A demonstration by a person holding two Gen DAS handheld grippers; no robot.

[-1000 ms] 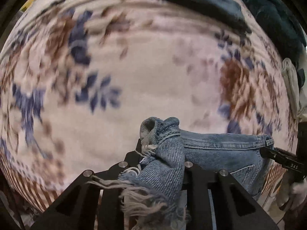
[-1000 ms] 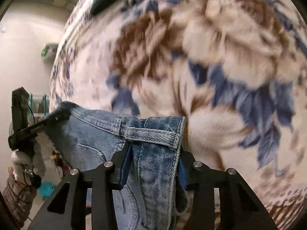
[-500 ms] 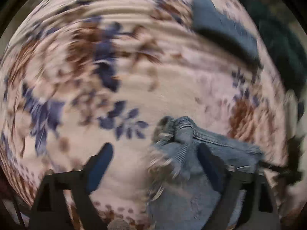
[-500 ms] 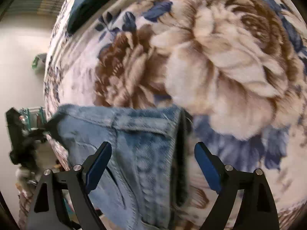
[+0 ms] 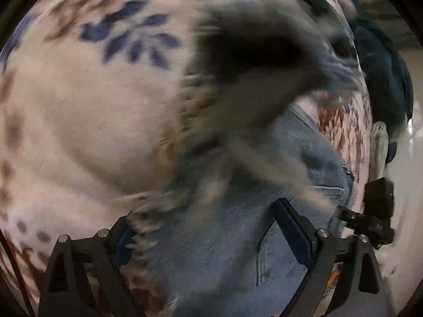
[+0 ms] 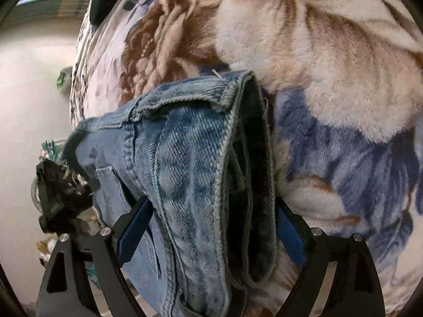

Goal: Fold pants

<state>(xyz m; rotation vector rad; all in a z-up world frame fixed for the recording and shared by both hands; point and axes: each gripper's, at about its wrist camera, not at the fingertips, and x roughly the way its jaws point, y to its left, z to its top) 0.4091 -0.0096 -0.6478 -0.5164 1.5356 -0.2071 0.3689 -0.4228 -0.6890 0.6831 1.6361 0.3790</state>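
1. A second before, both your grippers were clamped on the denim; by this moment your left gripper (image 5: 208, 233) and right gripper (image 6: 211, 227) both stood with fingers spread wide, each straddling the pants (image 6: 190, 163) without pinching them.
2. The pants had come to rest on the flowered blanket (image 6: 330, 66), bunched at its near edge, with the waistband and a belt loop turned toward your right gripper.
3. I judged that a release after a carry: the cloth was set down, yet it lay in a rumpled heap, so the folding proper looked barely begun and a fresh grasp was likely needed.
4. Your right wrist view was sharp and showed the waistband's open mouth and seams; it also caught your left gripper off at the side.
5. Your left wrist view was smeared by motion; a dark blurred mass crossed it, which I could not identify. It alone showed the dark teal cloth (image 5: 383, 79) farther back on the blanket.
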